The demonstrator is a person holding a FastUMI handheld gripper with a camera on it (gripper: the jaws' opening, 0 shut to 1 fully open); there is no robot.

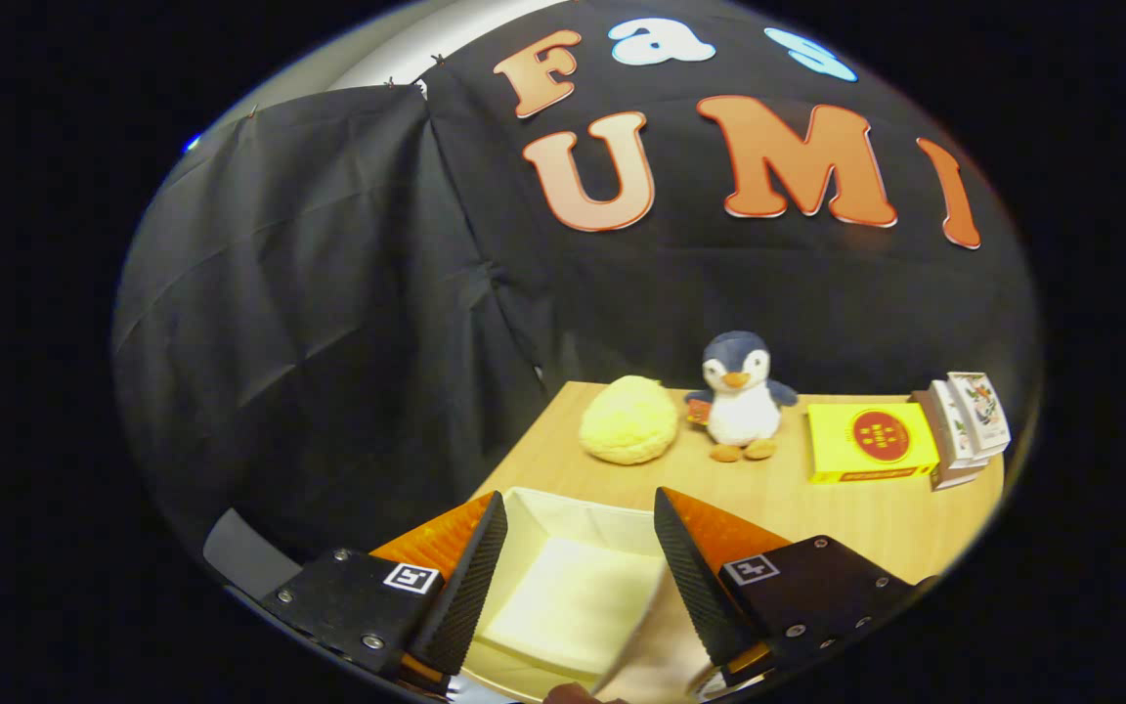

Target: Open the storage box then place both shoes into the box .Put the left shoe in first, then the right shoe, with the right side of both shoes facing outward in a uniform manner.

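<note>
My gripper (578,513) is open, its two fingers spread wide above the near end of the wooden table (817,508). Between and below the fingers lies the storage box (573,577), a white open-topped container whose pale inside shows nothing in it. A pale flap or lid edge (651,636) rises close by the right finger. I see no shoes here.
Beyond the fingers, at the back of the table, stand a yellow fluffy ball (628,420), a penguin plush toy (739,396), a yellow box with a red round mark (871,442) and a few small white cartons (964,425). Black cloth walls close in behind and to the left.
</note>
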